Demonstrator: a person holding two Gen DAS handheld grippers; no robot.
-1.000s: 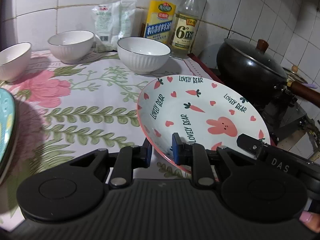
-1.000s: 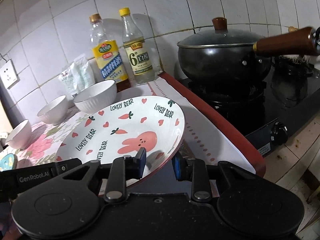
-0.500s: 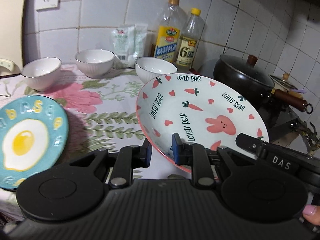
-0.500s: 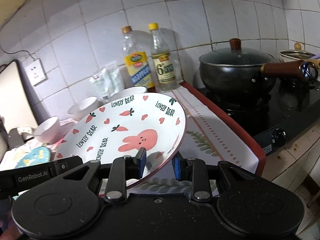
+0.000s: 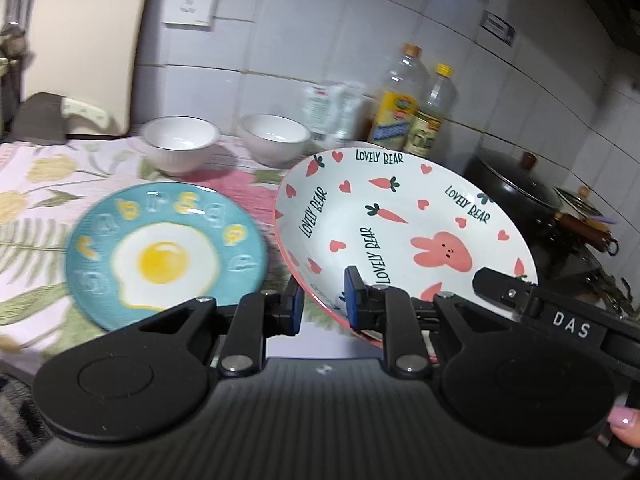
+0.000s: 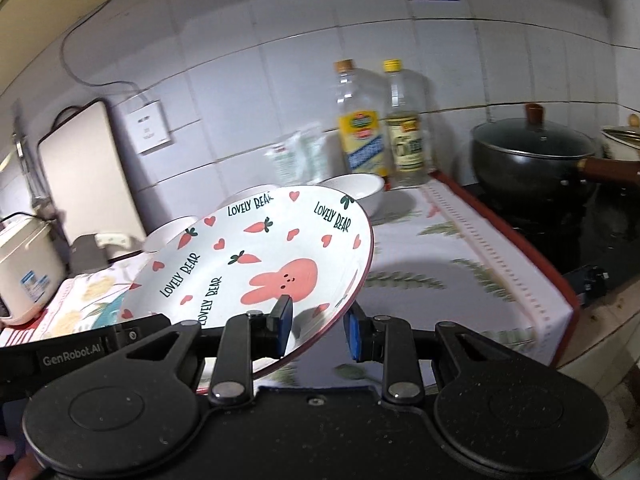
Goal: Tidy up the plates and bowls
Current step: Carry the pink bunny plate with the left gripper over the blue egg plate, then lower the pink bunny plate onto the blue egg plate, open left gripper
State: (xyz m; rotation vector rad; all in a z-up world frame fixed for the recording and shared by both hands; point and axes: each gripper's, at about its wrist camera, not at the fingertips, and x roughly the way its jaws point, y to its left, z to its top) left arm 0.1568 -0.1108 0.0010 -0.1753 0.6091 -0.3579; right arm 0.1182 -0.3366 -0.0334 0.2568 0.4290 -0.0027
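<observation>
A white "Lovely Bear" plate with a pink rabbit and carrots is held in the air, tilted, above the counter. My left gripper is shut on its near left rim. My right gripper is shut on its near right rim, and the plate fills the middle of the right wrist view. A blue plate with a fried-egg picture lies flat on the floral cloth, left of the held plate. Two white bowls stand behind it; a third is near the bottles.
Two oil bottles and plastic packets stand at the tiled wall. A lidded black wok sits on the stove at right. A rice cooker and a cutting board are at left.
Both grippers have lifted the bear plate higher and carried it left. The blue egg plate has come fully into the left wrist view, and the rice cooker now shows in the right wrist view.
</observation>
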